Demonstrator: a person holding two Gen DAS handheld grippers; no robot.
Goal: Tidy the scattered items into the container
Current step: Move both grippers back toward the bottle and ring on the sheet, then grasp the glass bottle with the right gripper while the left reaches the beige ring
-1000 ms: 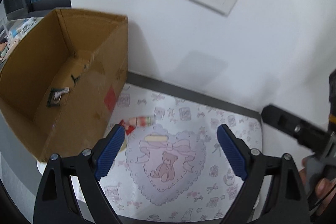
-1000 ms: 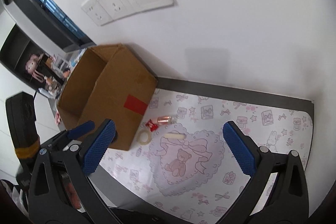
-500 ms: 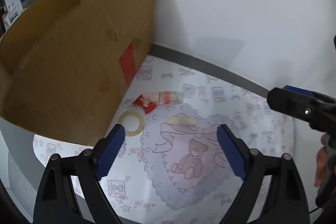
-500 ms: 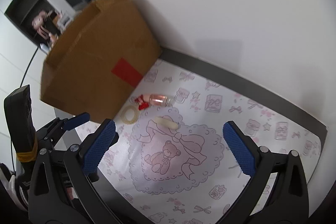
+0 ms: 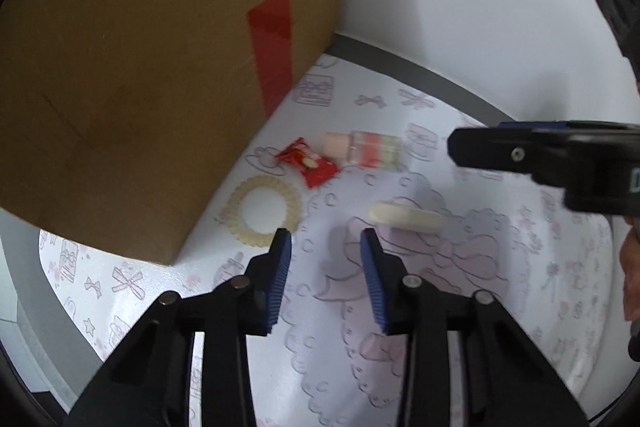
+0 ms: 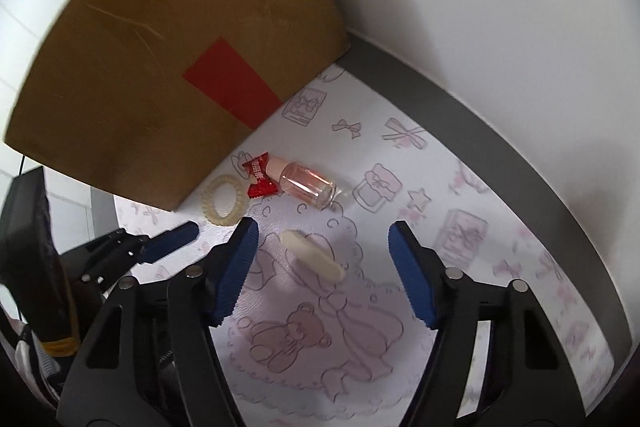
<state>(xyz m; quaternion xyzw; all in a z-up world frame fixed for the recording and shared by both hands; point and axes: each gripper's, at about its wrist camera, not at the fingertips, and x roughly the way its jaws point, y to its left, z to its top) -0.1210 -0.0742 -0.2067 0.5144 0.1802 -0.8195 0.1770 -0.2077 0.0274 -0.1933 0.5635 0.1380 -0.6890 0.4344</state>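
A cardboard box (image 5: 152,59) (image 6: 168,75) with a red tape strip stands at the left of a patterned mat (image 5: 460,327). Beside its corner lie a cream coil hair tie (image 5: 264,209) (image 6: 222,203), a red candy wrapper (image 5: 306,163) (image 6: 260,177), a small pink bottle (image 5: 368,149) (image 6: 306,185) and a cream oblong piece (image 5: 406,217) (image 6: 312,261). My left gripper (image 5: 325,241) hovers low, open by a narrow gap, just short of the hair tie and the oblong piece. My right gripper (image 6: 323,233) is open wide above the oblong piece.
A white wall rises behind the mat, with a grey table edge strip (image 6: 500,123) along it. The right gripper's finger (image 5: 540,151) crosses the left wrist view at the right, and a person's hand (image 5: 630,267) shows at that edge.
Both grippers dropped closer to the mat and the items. The left gripper's fingers narrowed from a wide gap to a small one. The box's inside has left view.
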